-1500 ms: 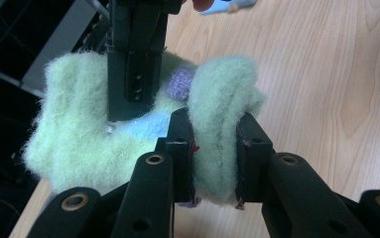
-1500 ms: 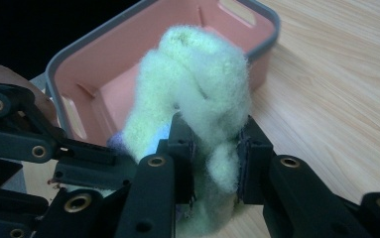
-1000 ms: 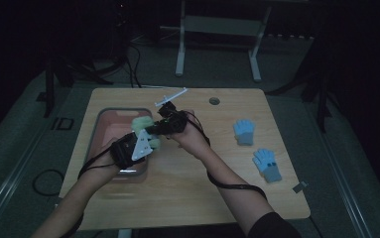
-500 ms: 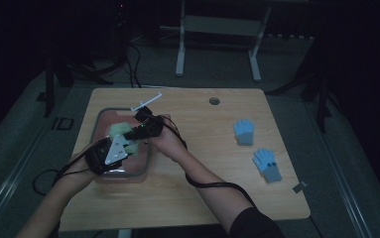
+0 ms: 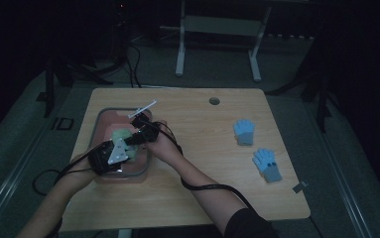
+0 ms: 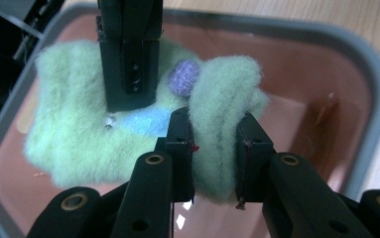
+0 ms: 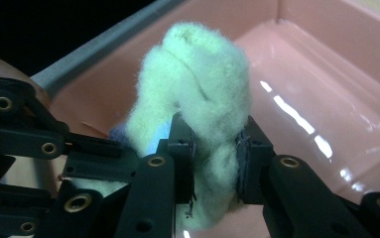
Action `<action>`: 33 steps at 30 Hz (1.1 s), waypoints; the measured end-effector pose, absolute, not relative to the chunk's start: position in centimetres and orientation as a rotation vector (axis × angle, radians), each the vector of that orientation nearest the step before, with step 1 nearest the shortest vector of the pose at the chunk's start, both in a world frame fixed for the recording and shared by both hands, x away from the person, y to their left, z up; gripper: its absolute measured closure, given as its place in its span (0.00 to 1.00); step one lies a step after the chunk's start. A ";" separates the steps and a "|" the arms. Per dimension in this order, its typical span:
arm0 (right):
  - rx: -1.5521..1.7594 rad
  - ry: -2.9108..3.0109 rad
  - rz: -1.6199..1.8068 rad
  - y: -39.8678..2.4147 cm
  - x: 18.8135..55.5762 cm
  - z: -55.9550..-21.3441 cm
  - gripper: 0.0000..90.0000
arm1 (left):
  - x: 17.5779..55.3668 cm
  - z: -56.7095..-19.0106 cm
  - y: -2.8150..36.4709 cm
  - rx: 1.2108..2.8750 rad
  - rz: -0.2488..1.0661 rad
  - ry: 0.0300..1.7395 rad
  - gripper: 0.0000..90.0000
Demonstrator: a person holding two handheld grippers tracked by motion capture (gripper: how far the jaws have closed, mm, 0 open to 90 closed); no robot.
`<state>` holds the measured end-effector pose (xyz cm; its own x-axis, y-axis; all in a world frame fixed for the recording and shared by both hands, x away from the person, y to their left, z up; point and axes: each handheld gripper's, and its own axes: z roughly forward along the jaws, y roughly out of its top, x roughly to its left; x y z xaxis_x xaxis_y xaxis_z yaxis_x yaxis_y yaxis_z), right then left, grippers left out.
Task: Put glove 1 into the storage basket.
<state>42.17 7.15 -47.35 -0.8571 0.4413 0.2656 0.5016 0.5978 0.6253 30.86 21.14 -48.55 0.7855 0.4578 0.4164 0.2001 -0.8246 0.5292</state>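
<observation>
Fuzzy green glove [image 6: 78, 124] over pink tub [image 6: 326, 99].
Pinched by left claw [image 6: 212, 148] and right claw [image 7: 212, 148], lying flat, long side across tub.

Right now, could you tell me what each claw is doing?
Left claw: closed on the green fuzzy glove.
Right claw: closed on the same glove.

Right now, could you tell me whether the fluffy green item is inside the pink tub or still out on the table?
Inside: the green fuzzy item hangs within the pink tub, both grippers clamped on its folds, tub walls around it.
</observation>
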 end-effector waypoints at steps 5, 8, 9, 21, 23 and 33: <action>-0.845 -2.759 -1.034 7.3 42.9 -48.7 0.81 | 32.0 -49.6 20.7 2.564 0.725 0.472 0.82; -0.877 -2.766 -0.987 7.5 43.5 -49.5 0.81 | 32.7 -49.9 20.6 2.589 0.701 0.471 0.81; -0.886 -2.766 -0.972 7.6 43.6 -49.6 0.80 | 32.9 -50.0 20.5 2.590 0.688 0.478 0.81; -0.916 -2.789 -0.949 7.7 44.4 -49.5 0.67 | 34.8 -50.8 20.3 2.655 0.542 0.604 0.65; -0.912 -2.786 -0.957 7.5 44.4 -49.2 0.66 | 34.8 -50.7 20.3 2.654 0.518 0.625 0.59; -0.840 -2.772 -1.040 5.6 43.1 -46.5 0.62 | 33.4 -48.7 20.4 2.574 0.554 0.739 0.44</action>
